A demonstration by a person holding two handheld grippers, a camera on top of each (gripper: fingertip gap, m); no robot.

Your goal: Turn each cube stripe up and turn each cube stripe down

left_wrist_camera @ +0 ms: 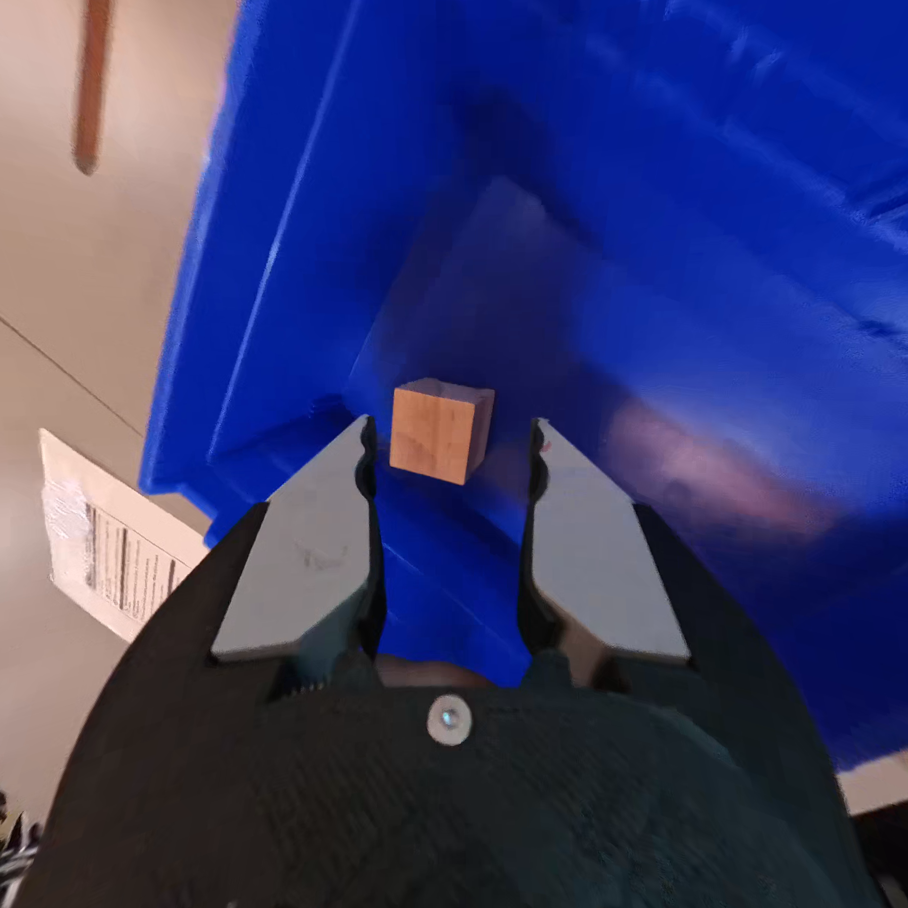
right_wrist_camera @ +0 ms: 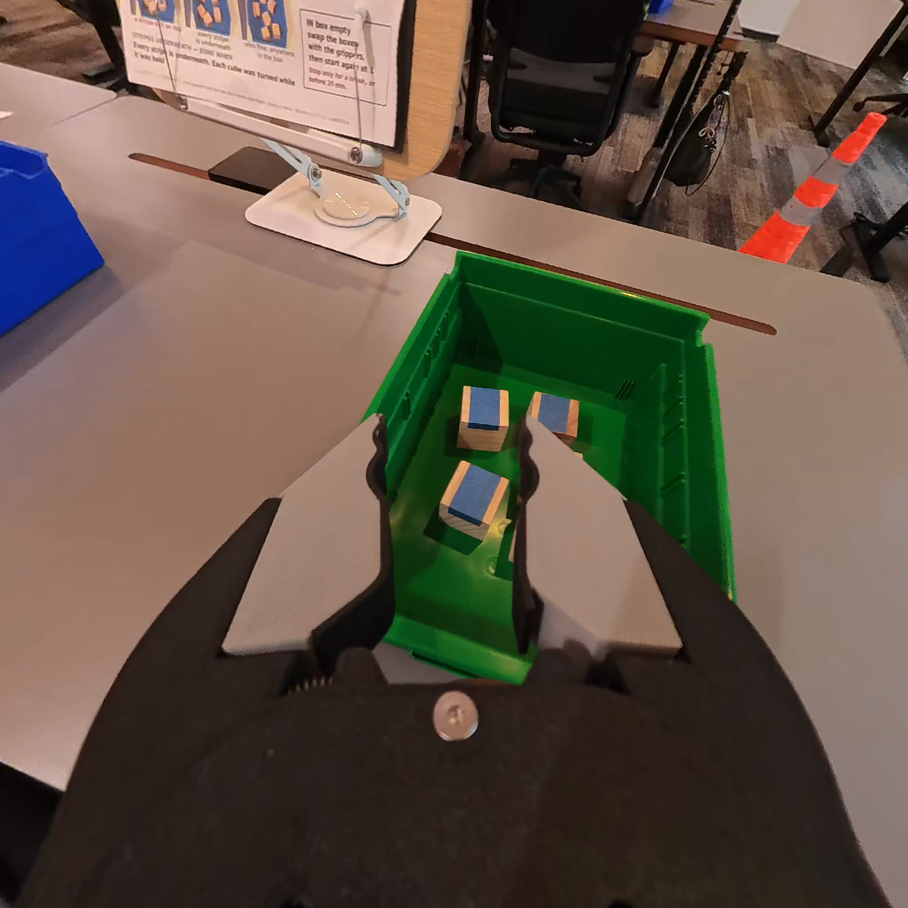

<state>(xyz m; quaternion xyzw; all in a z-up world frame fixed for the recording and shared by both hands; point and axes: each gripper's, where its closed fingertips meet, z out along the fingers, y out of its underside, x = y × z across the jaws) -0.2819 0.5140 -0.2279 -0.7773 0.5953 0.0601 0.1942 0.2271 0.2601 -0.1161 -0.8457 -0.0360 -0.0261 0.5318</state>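
Note:
In the left wrist view a plain wooden cube (left_wrist_camera: 435,432) lies inside a blue bin (left_wrist_camera: 638,245), with no stripe showing on its visible faces. My left gripper (left_wrist_camera: 451,421) is open and empty, its tips on either side of the cube and just short of it. In the right wrist view a green bin (right_wrist_camera: 565,314) holds three visible cubes with blue stripes up: one at the back left (right_wrist_camera: 484,417), one at the back right (right_wrist_camera: 555,411), one nearer (right_wrist_camera: 474,496). My right gripper (right_wrist_camera: 451,423) is open and empty above the bin's near end. Its right finger hides part of the bin floor.
A grey table (right_wrist_camera: 221,368) carries both bins; the blue bin's corner (right_wrist_camera: 34,231) shows at the far left of the right wrist view. A white stand (right_wrist_camera: 344,216) with an instruction sheet stands behind. A chair and an orange cone (right_wrist_camera: 815,196) stand beyond the table. A labelled paper (left_wrist_camera: 113,540) lies left of the blue bin.

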